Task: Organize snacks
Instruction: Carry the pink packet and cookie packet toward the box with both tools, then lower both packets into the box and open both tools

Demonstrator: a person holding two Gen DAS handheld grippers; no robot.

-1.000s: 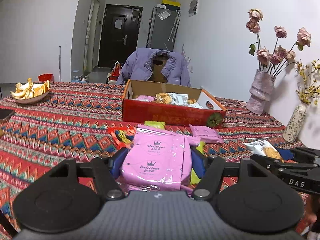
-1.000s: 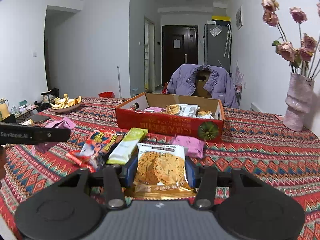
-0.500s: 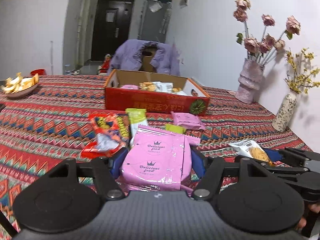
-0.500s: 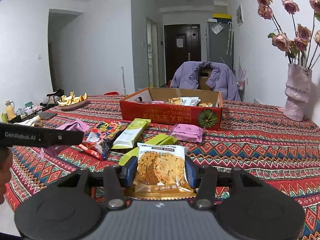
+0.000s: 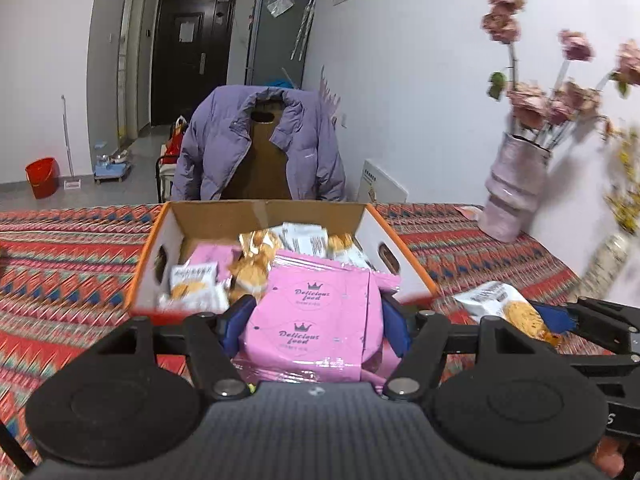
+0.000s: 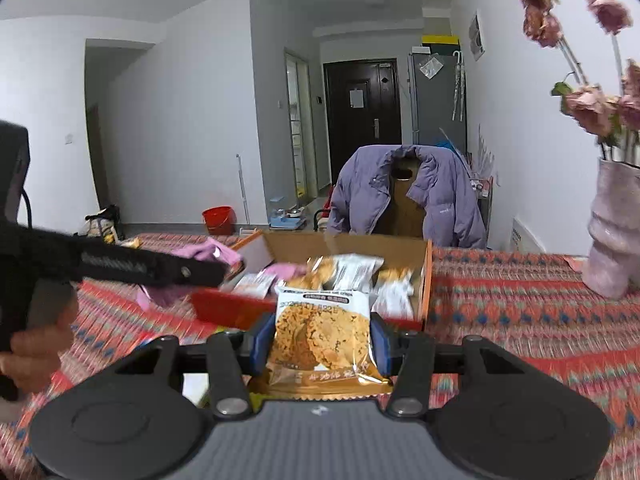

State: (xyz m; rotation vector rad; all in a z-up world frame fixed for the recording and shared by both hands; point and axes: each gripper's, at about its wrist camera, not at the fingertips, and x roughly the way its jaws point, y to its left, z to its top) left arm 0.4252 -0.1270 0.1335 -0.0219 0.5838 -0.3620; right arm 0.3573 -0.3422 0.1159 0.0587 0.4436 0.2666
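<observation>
My left gripper [image 5: 315,324] is shut on a pink "Delicious food" packet [image 5: 312,322], held over the near edge of the open red cardboard box [image 5: 148,264]. Several cookie and pink packets lie inside the box [image 6: 427,280]. My right gripper [image 6: 320,340] is shut on a cookie packet [image 6: 322,332] with a gold lower edge, just short of the box's near wall. In the left wrist view the right gripper [image 5: 560,320] shows at the right with its cookie packet [image 5: 508,308]. In the right wrist view the left gripper [image 6: 216,270] crosses from the left with pink wrapper [image 6: 216,254] at its tip.
A red patterned tablecloth [image 5: 60,248] covers the table. A pink vase of dried roses [image 5: 514,188] stands at the right, a second speckled vase [image 5: 608,260] nearer. A chair draped with a purple jacket [image 5: 260,140] stands behind the box. A hand [image 6: 36,344] grips the left tool.
Both grippers have moved forward to the box with their packets; the loose snacks on the cloth in front have dropped out of view and the box now fills the middle.
</observation>
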